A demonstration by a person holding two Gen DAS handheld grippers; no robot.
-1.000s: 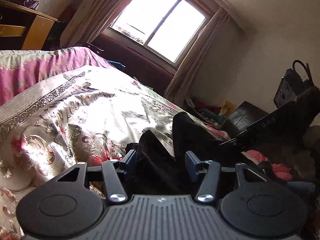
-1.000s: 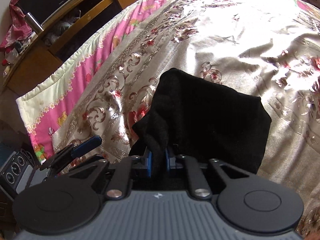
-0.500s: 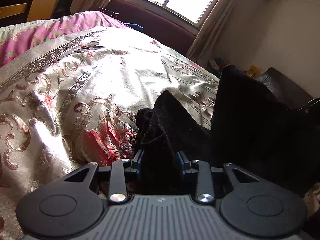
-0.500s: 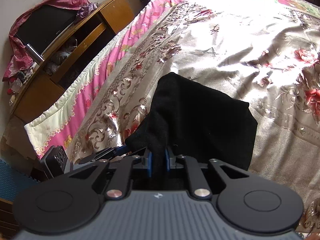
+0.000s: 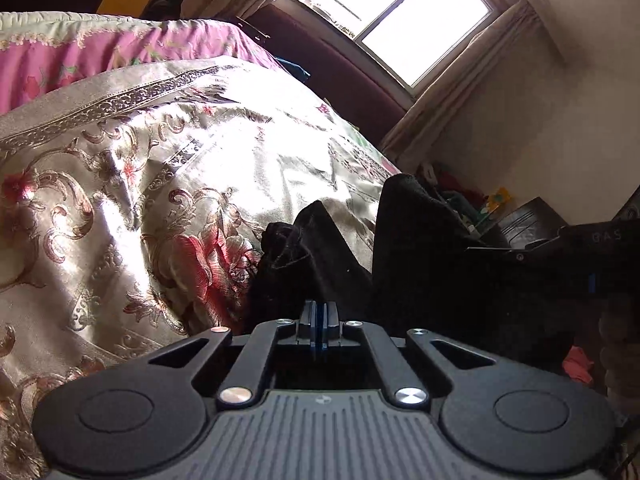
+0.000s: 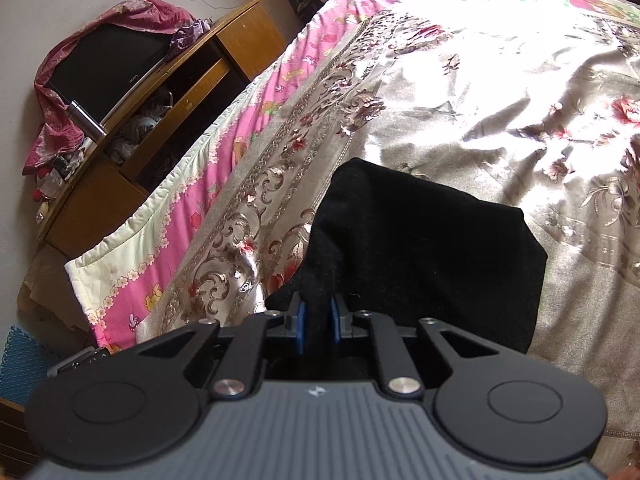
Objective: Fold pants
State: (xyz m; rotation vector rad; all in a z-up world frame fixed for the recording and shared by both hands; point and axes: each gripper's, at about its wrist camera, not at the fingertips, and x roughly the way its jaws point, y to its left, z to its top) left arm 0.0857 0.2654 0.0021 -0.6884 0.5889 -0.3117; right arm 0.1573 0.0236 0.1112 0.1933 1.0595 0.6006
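Black pants (image 6: pixel 432 248) lie bunched on a floral satin bedspread (image 6: pixel 480 100) near its near edge. My right gripper (image 6: pixel 318 316) is shut on a thick fold of them, the blue pads (image 6: pixel 301 320) pressing the cloth from both sides. In the left wrist view the pants (image 5: pixel 320 256) rise in a dark peak just ahead of my left gripper (image 5: pixel 319 312). Its jaws are closing tight, pads almost touching, with a thin edge of the black fabric running into them. The right gripper's body (image 5: pixel 580 248) shows at the right, behind a raised part of the pants.
A pink quilt (image 6: pixel 192 200) hangs off the bed's left side. Beyond it stands a wooden TV stand (image 6: pixel 132 168) with a cloth-draped screen (image 6: pixel 104 68). A bright window (image 5: pixel 392 12) with curtains is at the bed's far end. Clutter (image 5: pixel 472 196) lies by the wall.
My left gripper's jaws went from wide apart to pressed together on the pants' edge, and the hand rolled and shifted along the bed. The right gripper kept its grip and tilted slightly.
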